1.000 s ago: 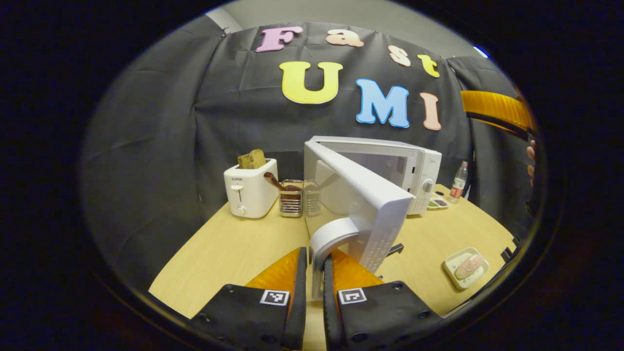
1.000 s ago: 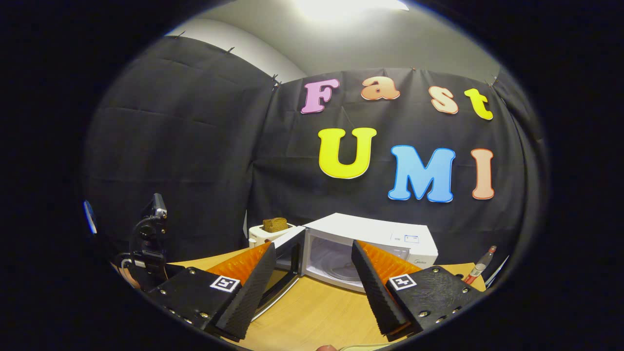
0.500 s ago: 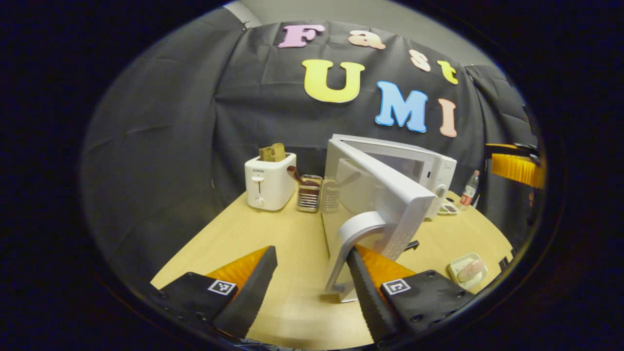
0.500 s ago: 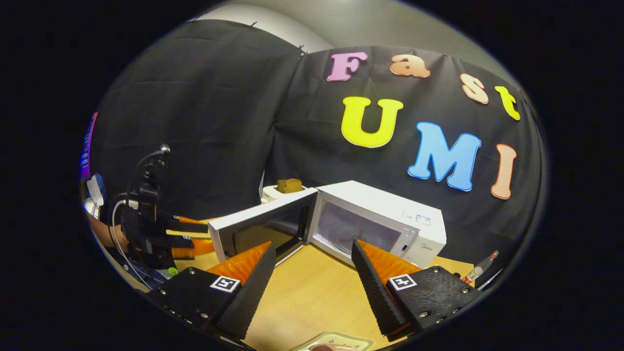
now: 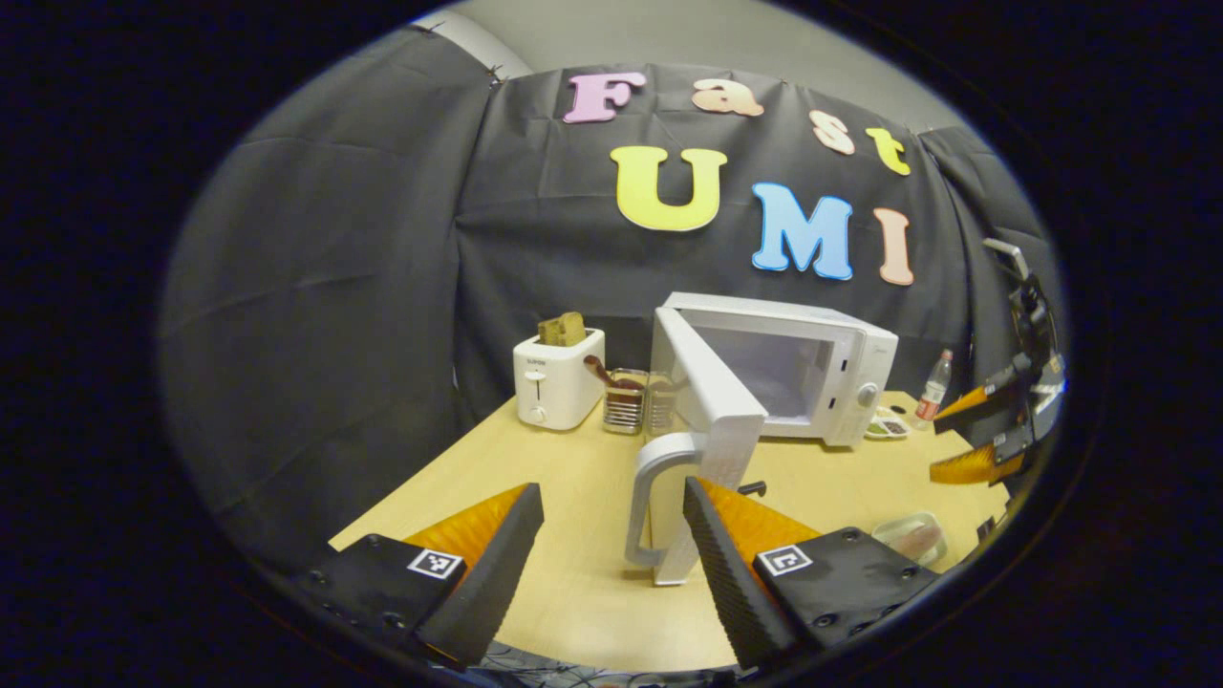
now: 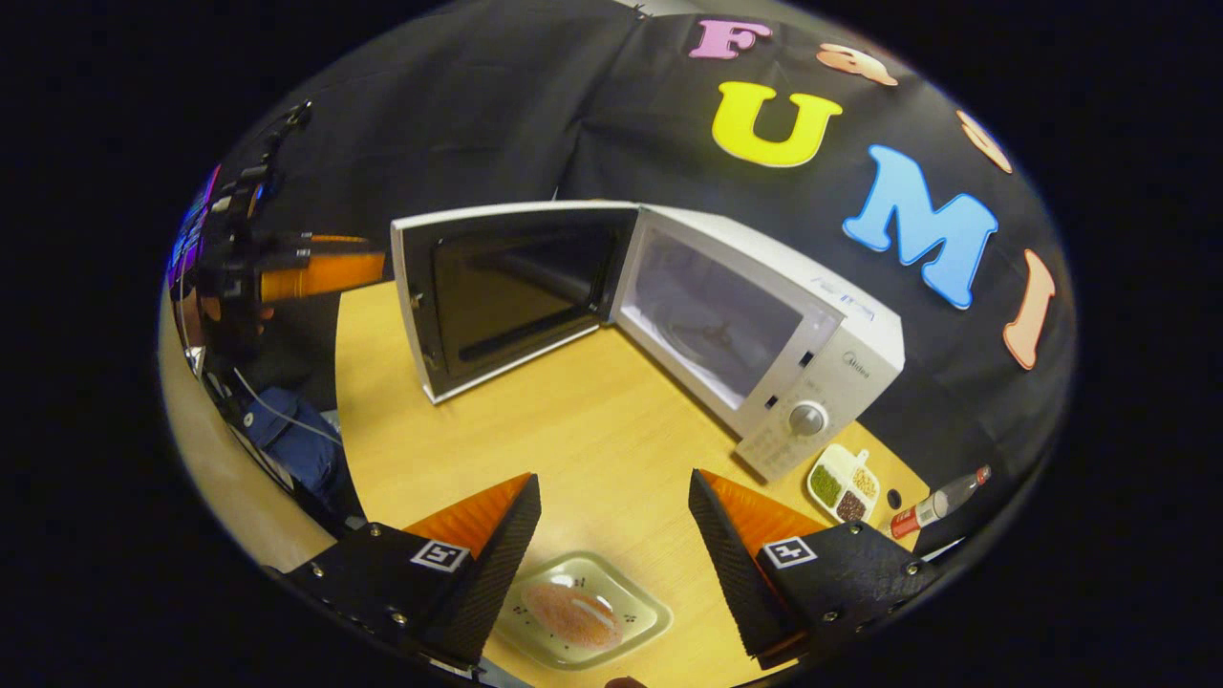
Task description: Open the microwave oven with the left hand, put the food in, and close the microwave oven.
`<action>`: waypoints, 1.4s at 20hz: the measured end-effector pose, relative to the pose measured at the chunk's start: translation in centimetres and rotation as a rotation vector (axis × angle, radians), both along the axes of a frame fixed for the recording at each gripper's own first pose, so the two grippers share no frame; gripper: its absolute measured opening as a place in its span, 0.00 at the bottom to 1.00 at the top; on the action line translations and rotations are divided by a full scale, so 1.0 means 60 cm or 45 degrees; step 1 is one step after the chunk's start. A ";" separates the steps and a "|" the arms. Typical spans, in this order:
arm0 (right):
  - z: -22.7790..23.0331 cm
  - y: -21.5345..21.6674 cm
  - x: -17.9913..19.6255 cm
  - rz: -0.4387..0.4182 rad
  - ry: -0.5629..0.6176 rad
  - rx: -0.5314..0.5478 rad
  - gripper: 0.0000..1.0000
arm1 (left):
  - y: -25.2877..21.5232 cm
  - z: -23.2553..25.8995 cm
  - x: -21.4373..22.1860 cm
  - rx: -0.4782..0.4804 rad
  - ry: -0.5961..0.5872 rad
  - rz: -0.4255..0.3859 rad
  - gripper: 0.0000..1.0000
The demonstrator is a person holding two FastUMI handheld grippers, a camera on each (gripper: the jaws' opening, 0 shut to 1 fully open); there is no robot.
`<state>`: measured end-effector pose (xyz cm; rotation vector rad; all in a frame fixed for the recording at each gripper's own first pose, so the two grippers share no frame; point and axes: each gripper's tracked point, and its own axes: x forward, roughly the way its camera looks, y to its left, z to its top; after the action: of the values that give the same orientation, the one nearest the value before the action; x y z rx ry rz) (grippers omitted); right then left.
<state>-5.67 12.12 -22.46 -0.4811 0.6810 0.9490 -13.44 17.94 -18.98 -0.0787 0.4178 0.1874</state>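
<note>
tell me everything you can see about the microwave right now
The microwave is a white box, plastic or painted metal by its look, standing on the wooden table near the black cloth wall. Its door is swung wide open on the left hinge, dark window facing out, with a curved pale handle on its free edge. The cavity looks empty, a turntable inside. A control panel with one round knob sits on the right. Neither gripper touches it; the left gripper hangs open near the handle.
</note>
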 end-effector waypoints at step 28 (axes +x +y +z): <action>-0.162 -0.074 -0.055 0.239 0.119 -0.431 0.72 | 0.032 0.048 -0.002 0.038 -0.059 0.134 0.95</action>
<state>-8.97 7.67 -32.17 -0.8148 0.8988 1.0415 -13.54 19.85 -16.12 -0.0759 0.3650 0.2949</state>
